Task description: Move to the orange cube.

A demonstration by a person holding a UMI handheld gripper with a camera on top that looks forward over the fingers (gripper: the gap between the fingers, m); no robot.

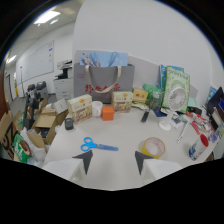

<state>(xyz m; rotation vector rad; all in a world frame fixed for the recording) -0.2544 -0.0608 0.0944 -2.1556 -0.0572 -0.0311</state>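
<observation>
Gripper view: fingers apart over a cluttered white table, orange cube far ahead.

Nearest, the gripper (113, 161) hangs with its two dark fingertips spread and nothing between them. Just ahead lie blue-handled scissors (96, 146) toward the left finger and a yellow tape roll (152, 147) by the right. Well beyond them, the orange cube (107, 112) sits on the table (125, 131) between two printed boxes, before a grey tote bag (104, 81).

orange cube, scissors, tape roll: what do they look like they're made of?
Orange cube: matte, evenly coloured, no glare; probably foam or plastic, can't tell which.
Scissors: blue handles look like plastic; the blades are too indistinct to judge.
Tape roll: yellow ring, likely adhesive tape on a core.
Gripper: fingers open, nothing between them.
</observation>
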